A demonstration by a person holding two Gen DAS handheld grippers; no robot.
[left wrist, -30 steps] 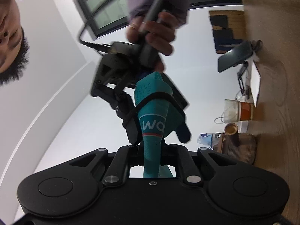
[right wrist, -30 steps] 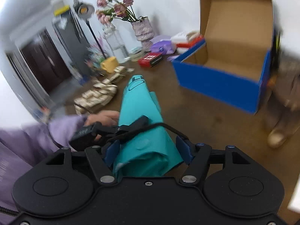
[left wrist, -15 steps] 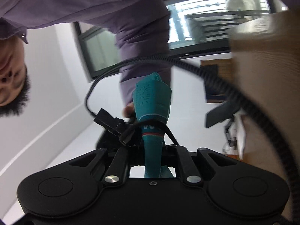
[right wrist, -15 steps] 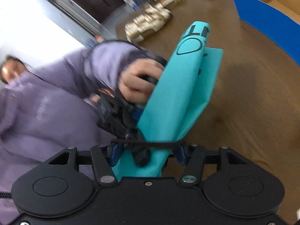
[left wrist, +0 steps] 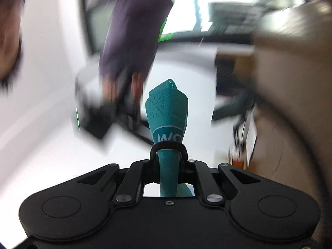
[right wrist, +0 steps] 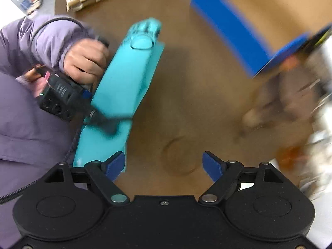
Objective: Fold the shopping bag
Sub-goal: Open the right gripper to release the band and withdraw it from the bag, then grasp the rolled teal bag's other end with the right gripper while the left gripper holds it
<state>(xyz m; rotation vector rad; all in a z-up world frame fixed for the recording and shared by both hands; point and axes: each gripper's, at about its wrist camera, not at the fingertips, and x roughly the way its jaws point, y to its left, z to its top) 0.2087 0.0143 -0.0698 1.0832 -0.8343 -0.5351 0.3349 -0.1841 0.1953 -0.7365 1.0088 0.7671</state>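
The folded shopping bag (right wrist: 122,87) lies on the table (right wrist: 186,103), far of the right gripper (right wrist: 164,164); the box (right wrist: 244,27) sits far right (well apart), the left gripper (right wrist: 97,120) on the bag's left.

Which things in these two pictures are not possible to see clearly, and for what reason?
- Left wrist view: the room and the person's hand are motion-blurred; only "WO" shows on the teal bag, the left gripper covers the rest.
- Right wrist view: objects at the right edge are blurred; the blue box is cut off at the top; the bag's lower end hides behind the right gripper.
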